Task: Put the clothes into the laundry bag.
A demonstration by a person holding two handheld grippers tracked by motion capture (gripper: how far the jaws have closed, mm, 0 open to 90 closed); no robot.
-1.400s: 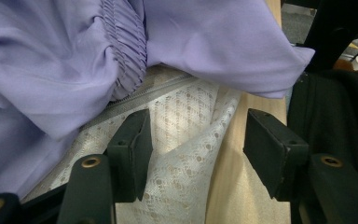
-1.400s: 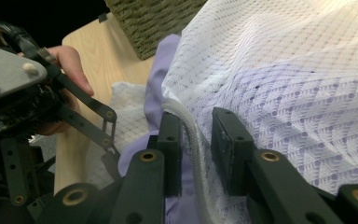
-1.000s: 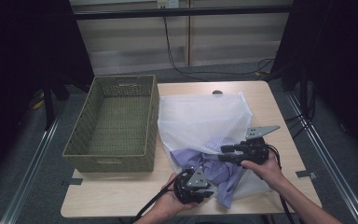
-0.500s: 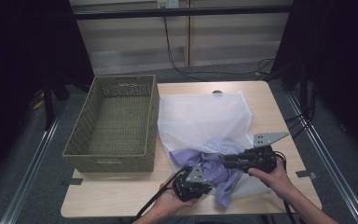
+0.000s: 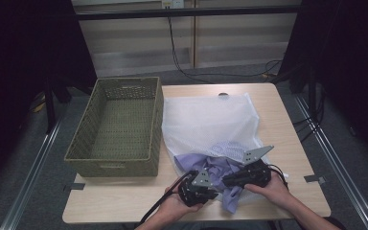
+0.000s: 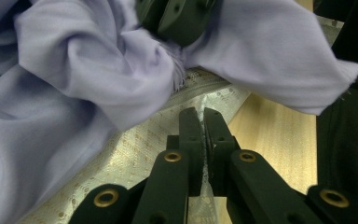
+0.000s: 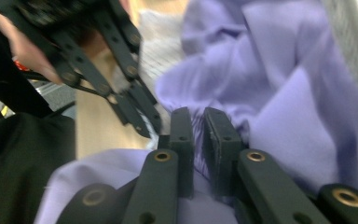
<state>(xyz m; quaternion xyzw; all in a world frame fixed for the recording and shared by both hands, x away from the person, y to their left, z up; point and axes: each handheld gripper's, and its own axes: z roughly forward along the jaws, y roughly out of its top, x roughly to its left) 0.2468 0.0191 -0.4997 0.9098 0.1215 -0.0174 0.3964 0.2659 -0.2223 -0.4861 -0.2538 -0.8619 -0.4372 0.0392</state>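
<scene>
Gripping the edge of the white mesh bag (image 6: 135, 154), your left claw (image 6: 204, 122) is pinched tight on its netting near the front of the worktop (image 5: 124, 203). Your right claw (image 7: 200, 122) is clamped on a fold of the lilac cloth (image 5: 220, 170), which spills from the bag's mouth. The wicker basket (image 5: 117, 127) sits just left of the bag.
</scene>
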